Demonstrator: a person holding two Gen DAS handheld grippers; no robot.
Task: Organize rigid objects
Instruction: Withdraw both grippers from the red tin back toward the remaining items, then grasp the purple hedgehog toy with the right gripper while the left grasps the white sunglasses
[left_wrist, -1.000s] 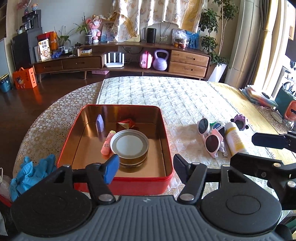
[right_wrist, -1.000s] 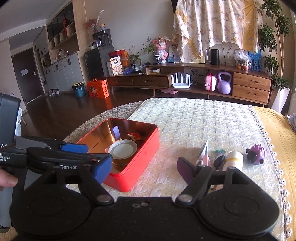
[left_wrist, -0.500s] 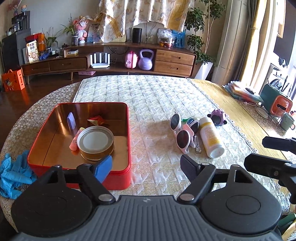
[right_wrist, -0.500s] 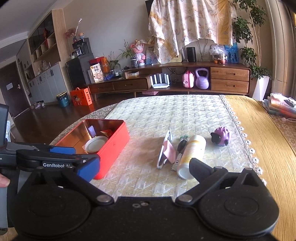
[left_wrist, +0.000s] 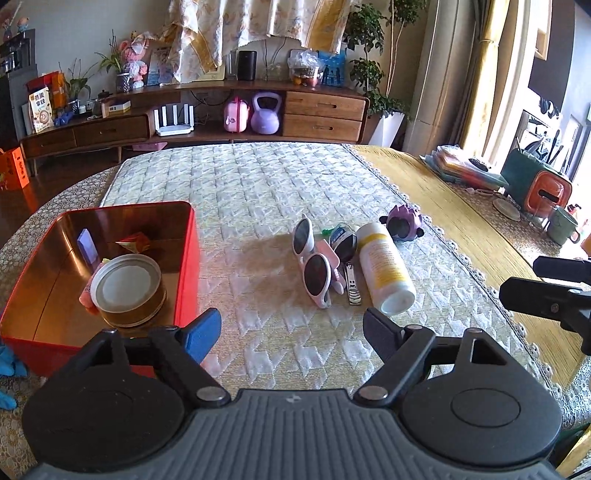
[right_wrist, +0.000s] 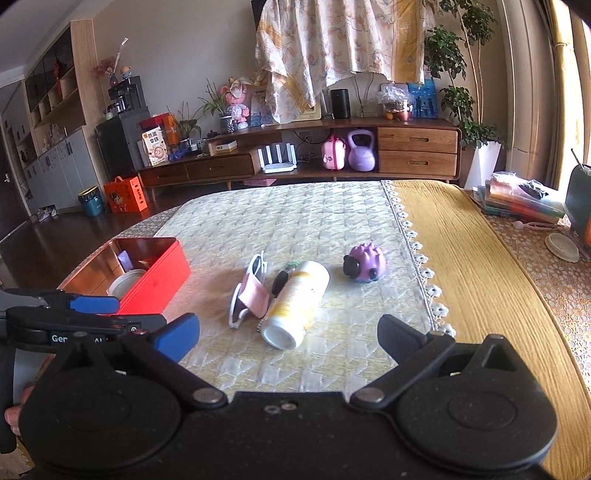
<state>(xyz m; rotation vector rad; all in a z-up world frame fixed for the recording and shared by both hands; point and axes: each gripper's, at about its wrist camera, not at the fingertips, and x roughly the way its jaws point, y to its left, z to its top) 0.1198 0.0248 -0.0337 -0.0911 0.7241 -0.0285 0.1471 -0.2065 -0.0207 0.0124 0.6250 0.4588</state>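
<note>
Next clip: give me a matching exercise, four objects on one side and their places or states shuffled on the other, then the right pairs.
Objects
1. round tin
2. white bottle
3. purple hedgehog toy
4. sunglasses

Places or states
A. lying on its side on the cloth, base towards the cameras
B. standing inside the red box
C. alone on the cloth near the lace edge, beyond the bottle
D. on the cloth between the red box and the bottle

Pairs: 1-B, 2-A, 3-C, 4-D
</note>
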